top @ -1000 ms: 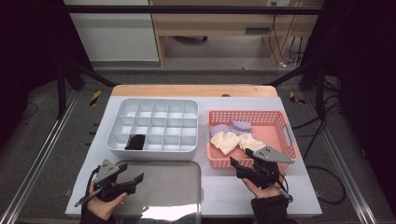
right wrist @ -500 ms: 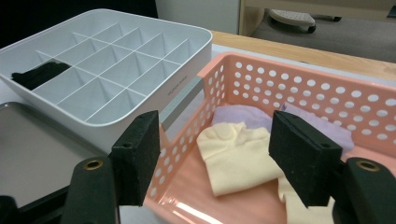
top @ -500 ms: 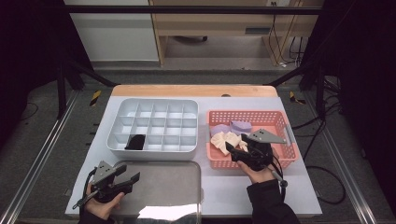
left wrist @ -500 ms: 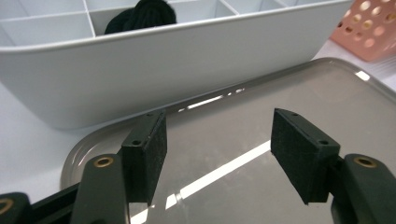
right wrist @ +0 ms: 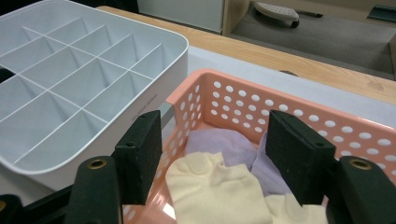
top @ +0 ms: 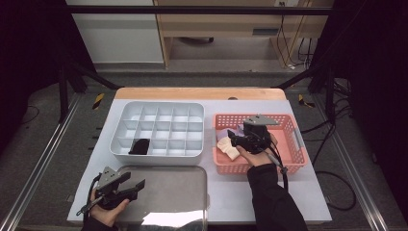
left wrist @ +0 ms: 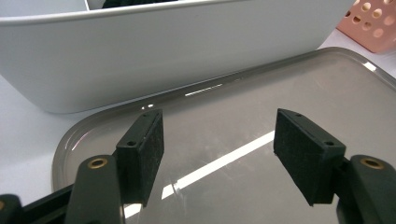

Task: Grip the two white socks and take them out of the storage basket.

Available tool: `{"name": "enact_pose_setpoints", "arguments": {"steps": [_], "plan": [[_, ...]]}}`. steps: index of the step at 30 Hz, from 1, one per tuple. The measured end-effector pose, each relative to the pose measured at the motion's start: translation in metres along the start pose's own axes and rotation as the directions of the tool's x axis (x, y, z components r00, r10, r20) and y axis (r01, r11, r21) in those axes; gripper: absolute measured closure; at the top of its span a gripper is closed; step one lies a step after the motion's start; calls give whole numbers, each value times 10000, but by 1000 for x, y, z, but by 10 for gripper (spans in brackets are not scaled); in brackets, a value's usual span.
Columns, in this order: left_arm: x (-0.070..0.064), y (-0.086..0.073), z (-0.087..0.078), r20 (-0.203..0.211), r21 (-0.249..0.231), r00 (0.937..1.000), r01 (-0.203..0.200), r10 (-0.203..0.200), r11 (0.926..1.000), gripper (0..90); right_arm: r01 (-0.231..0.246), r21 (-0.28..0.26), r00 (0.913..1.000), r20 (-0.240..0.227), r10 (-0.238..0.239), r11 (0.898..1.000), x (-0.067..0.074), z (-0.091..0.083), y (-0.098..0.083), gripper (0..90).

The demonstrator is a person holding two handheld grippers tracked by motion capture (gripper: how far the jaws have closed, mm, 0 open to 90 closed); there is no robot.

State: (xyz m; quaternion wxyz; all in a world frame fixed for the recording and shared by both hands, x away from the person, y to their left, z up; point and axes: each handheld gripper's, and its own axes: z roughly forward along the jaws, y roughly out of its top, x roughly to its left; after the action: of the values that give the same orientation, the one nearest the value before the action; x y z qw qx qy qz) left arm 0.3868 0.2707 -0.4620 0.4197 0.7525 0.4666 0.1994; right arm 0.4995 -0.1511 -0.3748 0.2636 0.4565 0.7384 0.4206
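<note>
A pink perforated basket (top: 294, 139) (right wrist: 289, 93) holds cream socks (top: 226, 147) (right wrist: 219, 191) and lilac socks (top: 239, 130) (right wrist: 219, 142). My right gripper (top: 233, 139) (right wrist: 215, 149) hovers open over the basket's left part, just above the cream socks. Its jaws have just been closing slightly and press on nothing. To the left stands a white divided organiser (top: 159, 107) (right wrist: 173, 46) with a black item (top: 140, 146) in a front compartment. My left gripper (top: 133, 182) (left wrist: 217, 140) is open over a grey tray (top: 178, 192) (left wrist: 280, 84). Its jaws have just been opening, with nothing between them.
The white table top (top: 308, 192) has bare room at the front right. A wooden strip (top: 197, 93) runs along the far edge. The organiser's front wall (left wrist: 163, 51) rises close ahead of the left gripper.
The right hand has moved forward and leftward from the basket's front edge to above the socks. The left hand has stayed over the grey tray.
</note>
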Motion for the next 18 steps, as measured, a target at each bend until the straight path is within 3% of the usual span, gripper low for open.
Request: {"name": "enact_pose_setpoints", "arguments": {"steps": [3, 6, 10, 18], "plan": [[-1, 0, 2, 15, 84, 10000, -19, 19, 10000, 330, -49, 141, 10000, 12, 49, 9999, -2, 12, 0, 389], [-1, -1, 3, 37, 184, 10000, -50, 49, 9998, 330, 33, 424, 9991, 416, -51, 9991, -7, 25, -2, 411], [-1, -1, 4, 51, 222, 10000, -37, 36, 9997, 331, -63, 788, 9980, 625, 13, 9969, -16, 38, -6, 422], [-1, -1, 5, 61, 320, 9999, -87, 85, 9995, 335, -466, 1170, 9970, 668, 390, 9920, -24, 51, -10, 428]]}}
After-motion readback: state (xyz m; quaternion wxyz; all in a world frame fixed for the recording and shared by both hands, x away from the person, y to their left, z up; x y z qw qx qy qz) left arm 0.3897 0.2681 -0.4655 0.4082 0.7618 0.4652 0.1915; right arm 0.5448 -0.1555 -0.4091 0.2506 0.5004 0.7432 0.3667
